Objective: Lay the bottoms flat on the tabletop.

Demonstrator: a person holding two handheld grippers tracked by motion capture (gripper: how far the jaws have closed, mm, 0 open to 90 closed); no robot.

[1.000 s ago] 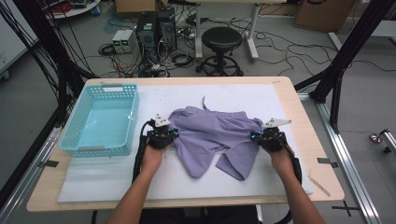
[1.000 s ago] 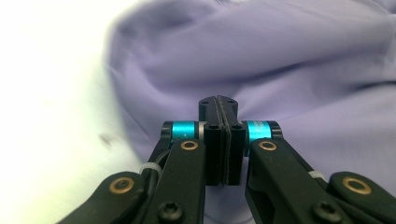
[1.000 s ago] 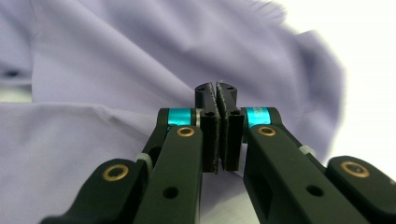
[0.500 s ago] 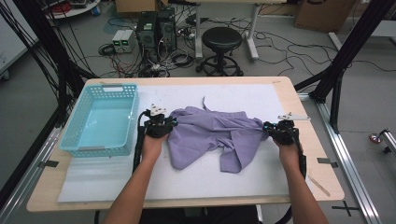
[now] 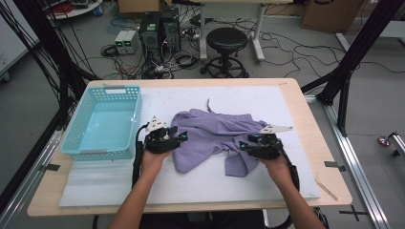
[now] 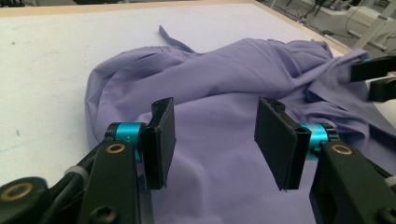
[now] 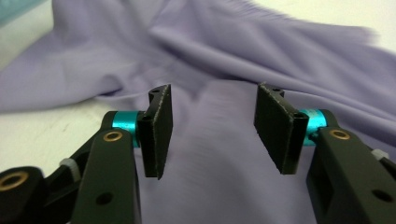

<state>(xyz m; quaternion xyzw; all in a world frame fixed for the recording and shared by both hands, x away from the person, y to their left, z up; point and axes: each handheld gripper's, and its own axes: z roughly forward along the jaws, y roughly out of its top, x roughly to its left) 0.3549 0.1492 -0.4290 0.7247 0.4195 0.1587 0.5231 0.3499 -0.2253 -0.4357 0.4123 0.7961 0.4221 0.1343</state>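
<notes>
Releasing the purple garment (image 5: pixel 215 138), you have just been opening both sets of jaws: the left gripper (image 6: pixel 212 135) and the right gripper (image 7: pixel 210 133) now stand spread with only loose cloth lying below them, nothing pinched. The garment rests crumpled mid-table on the white mat (image 5: pixel 286 114) (right of the blue basket (image 5: pixel 105 121)), more bunched than a second ago. You likely need a fresh grasp.

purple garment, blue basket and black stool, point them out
purple garment (image 5: pixel 210 136), high view, middle of the cloth
blue basket (image 5: pixel 98 153), high view, near rim
black stool (image 5: pixel 229 39), high view, seat top
</notes>
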